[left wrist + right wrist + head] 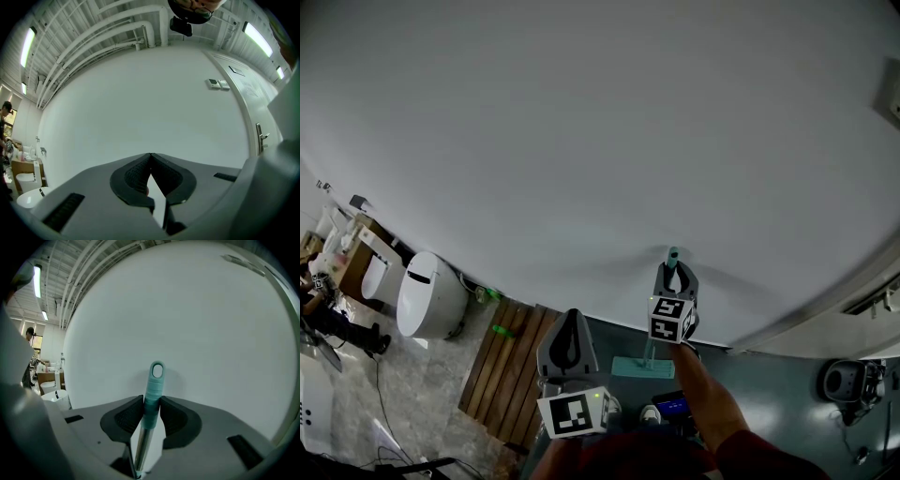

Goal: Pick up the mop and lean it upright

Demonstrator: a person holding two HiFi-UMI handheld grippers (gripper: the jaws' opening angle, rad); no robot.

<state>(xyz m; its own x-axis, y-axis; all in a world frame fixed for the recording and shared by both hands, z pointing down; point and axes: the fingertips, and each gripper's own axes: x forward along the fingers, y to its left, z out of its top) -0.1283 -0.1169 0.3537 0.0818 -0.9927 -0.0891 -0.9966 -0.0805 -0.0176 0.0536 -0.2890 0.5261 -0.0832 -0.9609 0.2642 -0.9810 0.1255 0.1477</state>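
Note:
The mop has a silver pole with a teal grip and a hanging loop [156,371] at its top. It stands nearly upright in front of the white wall [600,141]. In the head view its teal tip [673,253] pokes out above my right gripper [674,274], and its flat teal head [642,367] lies on the dark floor below. In the right gripper view my right gripper [151,400] is shut on the teal grip, both pads against it. My left gripper [569,317] hangs lower and to the left, level, away from the mop. Its jaws [150,154] are shut with nothing between them.
A wooden slatted panel [502,370] lies on the floor to the left. Beyond it stand white toilet-like units [429,295], with a person [319,309] at the far left. A grey machine [847,380] sits at the right. A door with a handle [260,136] shows in the left gripper view.

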